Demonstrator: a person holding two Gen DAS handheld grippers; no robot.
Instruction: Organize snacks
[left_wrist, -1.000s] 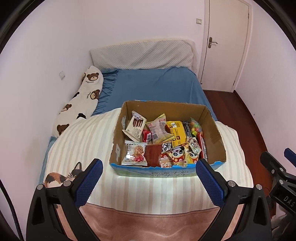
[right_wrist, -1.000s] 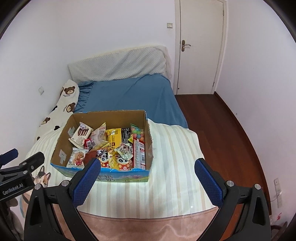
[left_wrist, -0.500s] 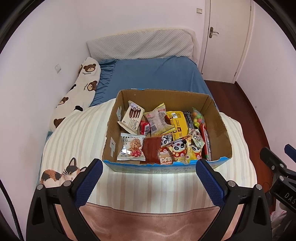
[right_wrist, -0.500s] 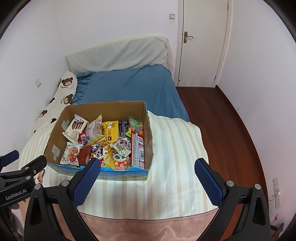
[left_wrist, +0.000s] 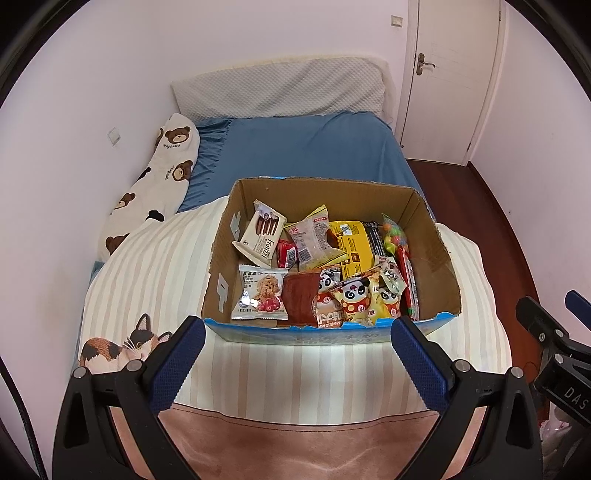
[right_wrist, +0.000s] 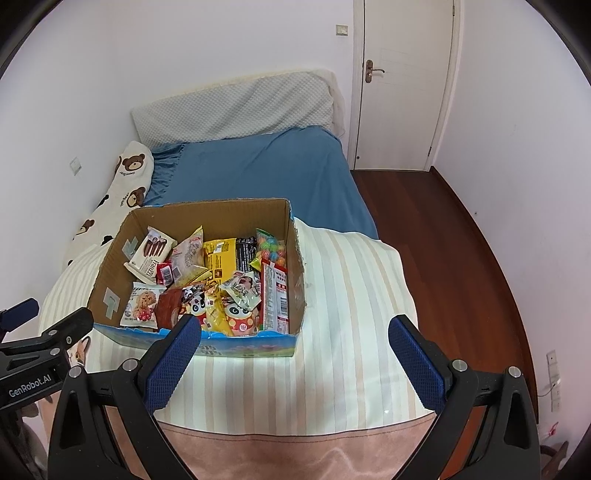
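We see an open cardboard box (left_wrist: 436, 258) full of snacks, sitting on a striped blanket (left_wrist: 155, 273) at the foot end of a bed (left_wrist: 306, 147). Inside the box, along its left wall, a white wafer packet (left_wrist: 262, 236) leans toward the far corner, and a cookie packet (left_wrist: 260, 295) lies flat at the near left corner. Just right of the cookie packet is a dark red pouch (left_wrist: 297, 299), then a cluster of panda-print packets (left_wrist: 354, 299) against the near wall. A yellow packet (left_wrist: 352, 245) lies toward the back, with a bag of coloured candy balls (left_wrist: 395, 236) and a long red packet (left_wrist: 408, 284) by the right wall.

Our left tongs (left_wrist: 297, 363) hang over the blanket just short of the box's near wall, spread wide and holding nothing. Our right tongs (right_wrist: 293, 362) are also spread wide and empty, with the box (right_wrist: 110, 273) ahead and to the left; the left pad (right_wrist: 173, 365) overlaps the box's near wall in this view.

Beyond the box, the bed shows a blue sheet (right_wrist: 266, 173), a bear-print pillow (left_wrist: 155, 192) along the left edge and a grey pillow (left_wrist: 280, 86) at the head. A white door (right_wrist: 402, 85) stands in the far right corner, above dark wood floor (right_wrist: 443, 236).
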